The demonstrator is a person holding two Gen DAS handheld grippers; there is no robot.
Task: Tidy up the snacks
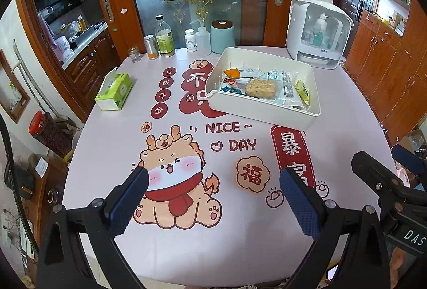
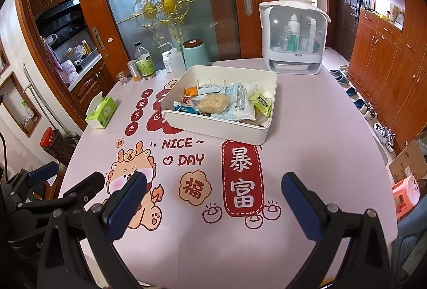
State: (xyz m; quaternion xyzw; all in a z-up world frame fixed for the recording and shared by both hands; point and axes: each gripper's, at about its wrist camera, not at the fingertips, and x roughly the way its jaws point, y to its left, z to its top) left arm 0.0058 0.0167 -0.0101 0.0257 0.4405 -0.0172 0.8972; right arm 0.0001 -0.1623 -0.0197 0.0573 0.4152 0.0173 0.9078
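A: Grippers?

B: Left gripper (image 1: 213, 198) has its jaws spread wide, nothing between them, over the near part of the table (image 1: 186, 243). Right gripper (image 2: 213, 200) is the same — fingers apart and empty, above the red banner print. The two sit side by side; each shows at the edge of the other's view.

A: Snacks?

B: All in the white tray (image 2: 213, 128), far half of the table, well apart from both grippers. In there: a round rice cake (image 2: 214, 103) in clear wrap, lying on a big pale bag (image 2: 241, 102). An orange-and-white packet (image 2: 205, 89) sits towards the back, a blue one (image 2: 184, 109) at the front left, and a yellow-green packet (image 2: 261, 102) leans on the right wall.

A: Anything loose on the table?

B: No snack packets outside the tray that I can see. There's a green tissue box (image 1: 114, 92) off to the left. A row of bottles and a teal canister (image 1: 222, 36) runs along the far edge, with a white cabinet (image 1: 317, 32) at the far right.
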